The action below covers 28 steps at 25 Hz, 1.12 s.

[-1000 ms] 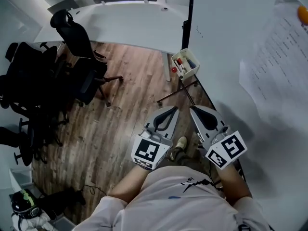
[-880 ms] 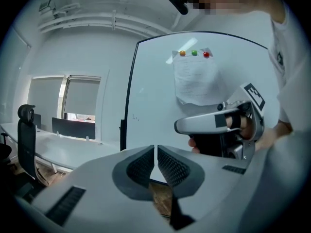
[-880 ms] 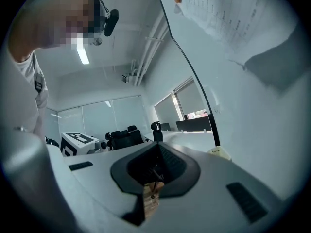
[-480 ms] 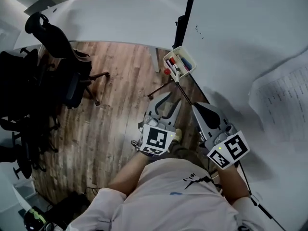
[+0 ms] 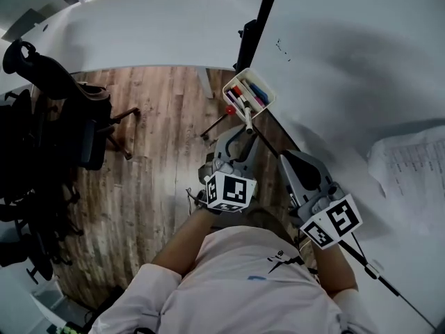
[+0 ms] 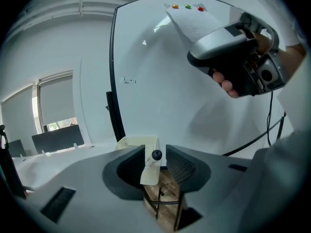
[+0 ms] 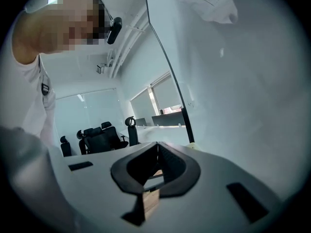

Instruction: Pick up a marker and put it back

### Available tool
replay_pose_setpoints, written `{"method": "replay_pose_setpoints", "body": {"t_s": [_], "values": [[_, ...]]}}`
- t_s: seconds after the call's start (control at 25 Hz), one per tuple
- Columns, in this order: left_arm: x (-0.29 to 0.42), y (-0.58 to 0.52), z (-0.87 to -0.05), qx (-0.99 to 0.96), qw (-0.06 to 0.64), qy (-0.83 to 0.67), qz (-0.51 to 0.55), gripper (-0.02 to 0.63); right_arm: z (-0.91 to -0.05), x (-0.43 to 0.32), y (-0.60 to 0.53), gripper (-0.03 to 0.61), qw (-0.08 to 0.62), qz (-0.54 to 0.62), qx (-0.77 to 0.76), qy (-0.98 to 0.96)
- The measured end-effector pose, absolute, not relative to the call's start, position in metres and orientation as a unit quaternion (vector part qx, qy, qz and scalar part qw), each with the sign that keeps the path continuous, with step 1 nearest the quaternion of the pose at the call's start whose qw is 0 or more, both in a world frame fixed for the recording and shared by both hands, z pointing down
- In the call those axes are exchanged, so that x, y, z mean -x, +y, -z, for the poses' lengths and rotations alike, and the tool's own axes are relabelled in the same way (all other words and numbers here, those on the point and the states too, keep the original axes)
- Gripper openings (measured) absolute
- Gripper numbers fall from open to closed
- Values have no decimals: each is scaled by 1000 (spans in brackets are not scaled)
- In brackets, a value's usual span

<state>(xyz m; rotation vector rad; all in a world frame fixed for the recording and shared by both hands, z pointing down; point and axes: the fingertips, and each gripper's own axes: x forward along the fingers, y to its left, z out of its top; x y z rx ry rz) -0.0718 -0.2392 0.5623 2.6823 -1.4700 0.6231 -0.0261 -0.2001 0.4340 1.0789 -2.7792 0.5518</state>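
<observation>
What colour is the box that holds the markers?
Cream. The box shows best in the head view.

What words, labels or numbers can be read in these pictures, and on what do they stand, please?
Nothing is legible.
White printed paper sheet on the large white whiteboard: rows of print, too small to read.
Small dark scribble on the whiteboard: too small to read.

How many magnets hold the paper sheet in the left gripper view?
3, along the sheet top: orange magnet left, green magnet middle, red magnet right. Its lower part is covered; more may hide.
</observation>
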Motion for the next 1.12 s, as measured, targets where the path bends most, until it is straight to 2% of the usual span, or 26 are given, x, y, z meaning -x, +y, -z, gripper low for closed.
{"method": "replay_pose_setpoints", "body": {"t_s": [0.4, 0.48, 0.76, 1.12], "values": [[63, -258, -579, -854, -46, -458, -242, 120, -441, 24, -222, 14, 55, -194, -369, -907], [65, -261, -577, -852, -50, -462, -241, 94, -441, 24, -224, 14, 55, -194, -369, -907], [75, -269, -551, -845, -47, -484, -222, 84, -438, 24, -226, 14, 51, -191, -364, -910], [90, -260, -491, -847, -7, -508, -159, 84, -419, 30, -221, 14, 37, -170, -350, -920]]}}
